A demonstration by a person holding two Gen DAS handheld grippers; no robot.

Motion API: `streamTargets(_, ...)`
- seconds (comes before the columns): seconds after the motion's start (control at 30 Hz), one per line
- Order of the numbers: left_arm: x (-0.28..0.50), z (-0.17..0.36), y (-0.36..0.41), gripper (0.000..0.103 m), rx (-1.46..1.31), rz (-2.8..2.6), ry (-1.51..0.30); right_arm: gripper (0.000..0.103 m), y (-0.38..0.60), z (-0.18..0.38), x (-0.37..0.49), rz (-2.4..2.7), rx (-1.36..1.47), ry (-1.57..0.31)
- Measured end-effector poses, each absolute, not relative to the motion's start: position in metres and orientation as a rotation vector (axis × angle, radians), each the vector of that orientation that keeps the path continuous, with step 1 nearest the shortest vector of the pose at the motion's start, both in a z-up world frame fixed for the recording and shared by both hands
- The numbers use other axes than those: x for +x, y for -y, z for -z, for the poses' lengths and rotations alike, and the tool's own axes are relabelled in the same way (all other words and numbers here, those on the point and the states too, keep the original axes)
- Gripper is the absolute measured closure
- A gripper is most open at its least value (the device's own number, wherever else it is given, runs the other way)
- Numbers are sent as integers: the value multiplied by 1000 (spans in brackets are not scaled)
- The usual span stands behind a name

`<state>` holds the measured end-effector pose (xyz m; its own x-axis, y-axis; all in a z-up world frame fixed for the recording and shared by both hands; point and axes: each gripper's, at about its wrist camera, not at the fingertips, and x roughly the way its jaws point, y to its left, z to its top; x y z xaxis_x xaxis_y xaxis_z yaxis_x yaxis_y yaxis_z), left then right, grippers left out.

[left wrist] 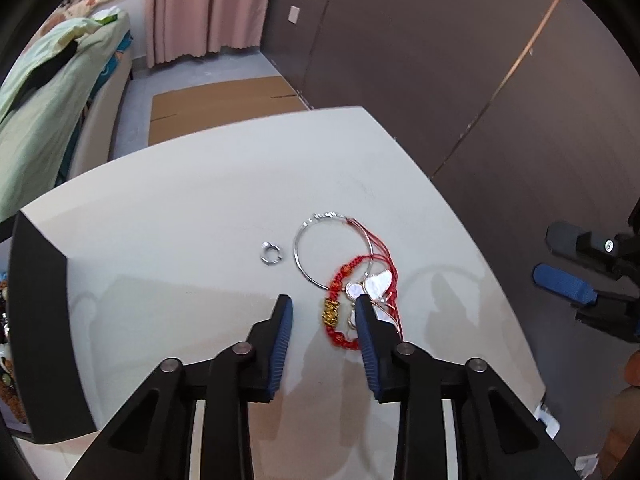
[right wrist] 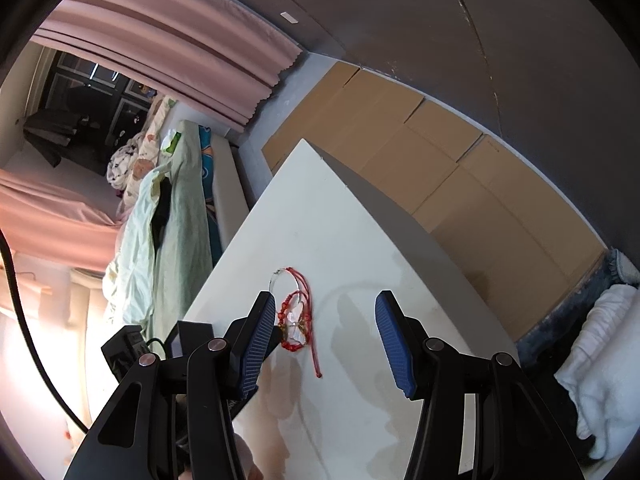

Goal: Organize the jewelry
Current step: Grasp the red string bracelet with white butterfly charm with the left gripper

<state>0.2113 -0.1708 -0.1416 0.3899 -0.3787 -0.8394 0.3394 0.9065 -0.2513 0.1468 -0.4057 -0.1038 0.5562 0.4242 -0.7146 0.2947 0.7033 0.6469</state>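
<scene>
Near the table's right edge, our left gripper stands open astride the red bracelet; next we pinch it. Right gripper hovers open.

Counter is bare on its far half and left side, so passage there is free. Obstacles sit mid-counter: a small silver ring, a silver hoop just beside it, and a red cord bracelet tangled against the hoop. Right tool occupies the air off the right edge. Dark wall is close behind.
</scene>
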Motion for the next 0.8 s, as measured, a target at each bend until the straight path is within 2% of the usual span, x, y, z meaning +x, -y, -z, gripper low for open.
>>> streamTargets(0.03,211,143,172,83,-31,445,-1072,50,406,104,147,-83,820,-1011)
streamTargets(0.17,206,143,178,83,14,421,-1038,50,407,104,147,-75,805,-1016)
streamTargets(0.27,203,144,183,89,65,399,-1024,50,405,104,148,-82,793,-1021)
streamTargets(0.3,204,144,183,95,63,409,-1028,50,403,104,149,-83,787,-1023)
streamTargets(0.8,210,142,183,93,-5,438,-1094,50,395,104,153,-93,763,-1037)
